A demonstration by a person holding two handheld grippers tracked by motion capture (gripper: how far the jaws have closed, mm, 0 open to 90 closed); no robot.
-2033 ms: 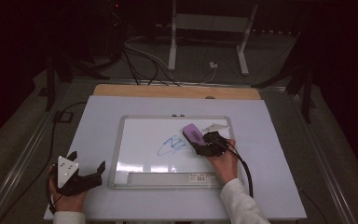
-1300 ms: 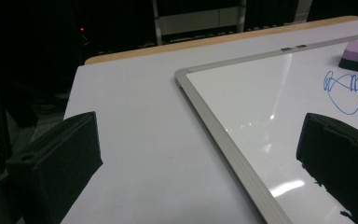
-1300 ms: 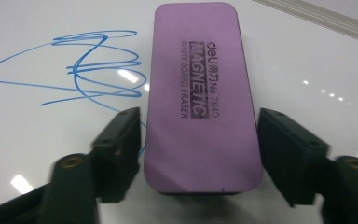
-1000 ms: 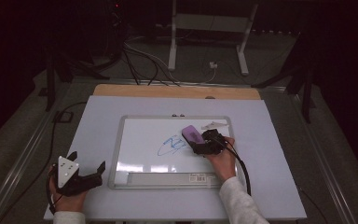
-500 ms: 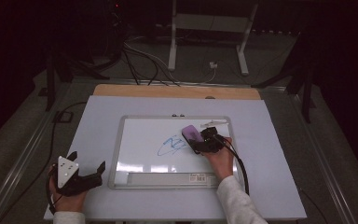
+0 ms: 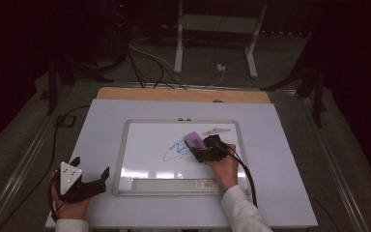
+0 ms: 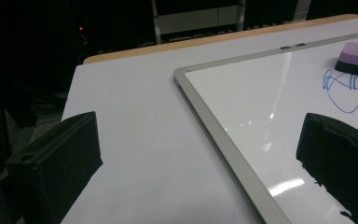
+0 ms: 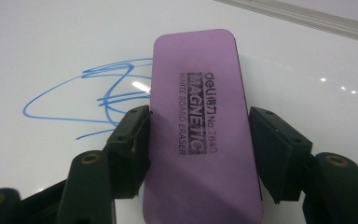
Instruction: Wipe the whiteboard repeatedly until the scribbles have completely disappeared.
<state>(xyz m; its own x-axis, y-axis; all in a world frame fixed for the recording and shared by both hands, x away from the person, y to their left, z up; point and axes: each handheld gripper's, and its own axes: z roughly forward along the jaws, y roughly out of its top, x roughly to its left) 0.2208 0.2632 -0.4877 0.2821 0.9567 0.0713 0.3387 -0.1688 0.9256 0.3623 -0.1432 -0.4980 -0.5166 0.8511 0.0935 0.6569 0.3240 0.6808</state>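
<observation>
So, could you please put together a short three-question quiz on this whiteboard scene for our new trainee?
1. True or false: the right gripper has its jaws on either side of the purple eraser.
2. What colour is the scribble on the whiteboard?
A. red
B. blue
C. green
3. Fill in the missing word: the left gripper is held beside the board's ____ edge, jaws spread and empty.

Key
1. True; the eraser lies flat on the board between them.
2. B; the blue lines run partly under the eraser's edge.
3. Left, over the white table, as the high view shows.
</observation>
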